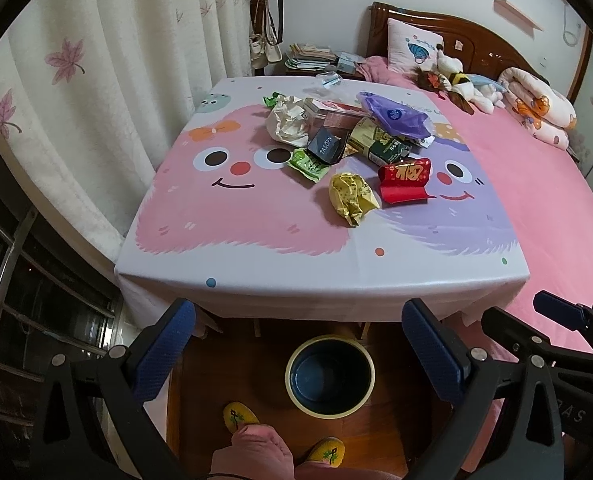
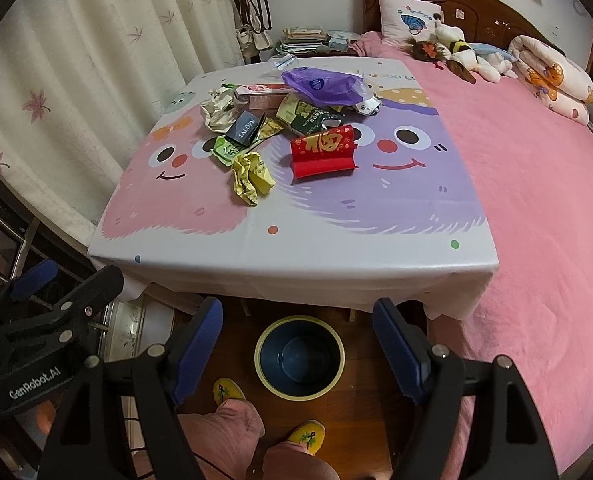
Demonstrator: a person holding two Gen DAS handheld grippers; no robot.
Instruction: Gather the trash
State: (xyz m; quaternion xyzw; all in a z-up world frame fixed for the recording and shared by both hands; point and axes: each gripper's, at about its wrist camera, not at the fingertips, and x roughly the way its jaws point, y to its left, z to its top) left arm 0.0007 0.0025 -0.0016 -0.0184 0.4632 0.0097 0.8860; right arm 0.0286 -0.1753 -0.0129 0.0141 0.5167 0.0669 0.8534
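Both grippers held back from the table, jaws wide and holding nothing.

The left gripper (image 1: pixel 296 356) and right gripper (image 2: pixel 296 344) hang near the table's (image 1: pixel 256 256) near edge, above the bin (image 1: pixel 330 374) on the floor. The trash lies in a heap on the far half of the table: a yellow wrapper (image 1: pixel 351 197) nearest, a red envelope (image 1: pixel 404 180) just right of it, a green packet (image 1: pixel 307 165), a black box (image 1: pixel 325 147), white crumpled paper (image 1: pixel 287 120) and a purple bag (image 1: pixel 394 115) farther back.

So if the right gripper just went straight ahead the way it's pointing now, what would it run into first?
Probably the table: its draped near edge and bare top lie dead ahead of the open right gripper. Beyond that sit the crumpled yellow wrapper and the red packet. Depth is hard to judge through the fisheye.
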